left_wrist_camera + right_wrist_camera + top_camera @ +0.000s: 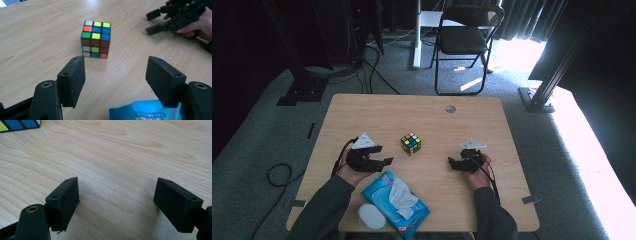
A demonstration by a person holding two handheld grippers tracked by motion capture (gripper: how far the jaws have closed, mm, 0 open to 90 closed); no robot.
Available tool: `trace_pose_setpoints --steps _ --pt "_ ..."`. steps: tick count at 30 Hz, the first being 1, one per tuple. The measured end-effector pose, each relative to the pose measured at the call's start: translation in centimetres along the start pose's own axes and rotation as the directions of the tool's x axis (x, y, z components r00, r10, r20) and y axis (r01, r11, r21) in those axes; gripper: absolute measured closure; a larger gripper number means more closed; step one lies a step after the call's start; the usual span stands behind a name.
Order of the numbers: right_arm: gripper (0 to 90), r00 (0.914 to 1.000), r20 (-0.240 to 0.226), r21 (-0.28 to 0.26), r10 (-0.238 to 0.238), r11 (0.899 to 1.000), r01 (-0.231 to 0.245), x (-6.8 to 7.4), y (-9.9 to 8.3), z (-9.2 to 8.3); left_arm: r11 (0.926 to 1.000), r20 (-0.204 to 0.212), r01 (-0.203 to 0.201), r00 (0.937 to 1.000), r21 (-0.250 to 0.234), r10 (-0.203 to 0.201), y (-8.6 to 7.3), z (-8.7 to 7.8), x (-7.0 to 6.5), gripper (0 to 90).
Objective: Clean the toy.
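In the middle of the worktop [362,107] the puzzle cube [411,143] sits untouched between the left gripper [388,161] and right gripper [451,163], both with fingers apart and empty; grasping it is yet to come.

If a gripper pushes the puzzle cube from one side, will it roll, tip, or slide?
The puzzle cube rests flat on one face on the smooth wooden table, so it would probably slide, not roll. It looks as wide as tall, so tipping seems unlikely. Its glossy stickered faces may be somewhat slippery for the pads.
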State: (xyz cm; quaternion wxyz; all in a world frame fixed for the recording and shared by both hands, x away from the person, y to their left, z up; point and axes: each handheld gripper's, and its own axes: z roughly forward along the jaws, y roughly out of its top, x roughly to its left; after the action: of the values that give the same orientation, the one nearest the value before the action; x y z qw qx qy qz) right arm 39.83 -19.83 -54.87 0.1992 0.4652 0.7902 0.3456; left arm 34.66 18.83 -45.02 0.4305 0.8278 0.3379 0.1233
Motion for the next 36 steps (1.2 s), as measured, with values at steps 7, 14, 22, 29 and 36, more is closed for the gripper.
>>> trace_pose_setpoints --steps 7,14,22,29,36 --pt "20.0 1.0000 0.001 0.000 0.000 1.000 0.000 0.0 0.0 0.0 1.0000 0.072 0.002 0.9974 -0.010 -0.001 -0.3 -1.2 -0.8 35.8" --pt "20.0 1.0000 0.001 0.000 0.001 1.000 -0.001 0.0 0.0 0.0 0.9996 0.119 -0.028 0.9925 -0.001 0.028 -0.2 -1.4 -2.2 40.6" --pt "19.9 1.0000 0.001 0.000 0.000 1.000 0.000 0.0 0.0 0.0 0.9981 0.159 -0.060 0.9855 0.011 0.058 -0.1 -1.4 -3.5 42.0" --pt "20.0 1.0000 0.001 0.000 0.001 1.000 -0.001 0.0 0.0 0.0 0.9960 0.219 -0.074 0.9738 0.050 0.061 -0.8 -0.8 -4.3 44.5" --pt "19.9 1.0000 0.001 0.000 0.001 1.000 -0.001 0.0 0.0 0.0 0.9843 0.287 -0.131 0.9535 0.117 0.093 -1.4 0.1 -5.3 51.7"
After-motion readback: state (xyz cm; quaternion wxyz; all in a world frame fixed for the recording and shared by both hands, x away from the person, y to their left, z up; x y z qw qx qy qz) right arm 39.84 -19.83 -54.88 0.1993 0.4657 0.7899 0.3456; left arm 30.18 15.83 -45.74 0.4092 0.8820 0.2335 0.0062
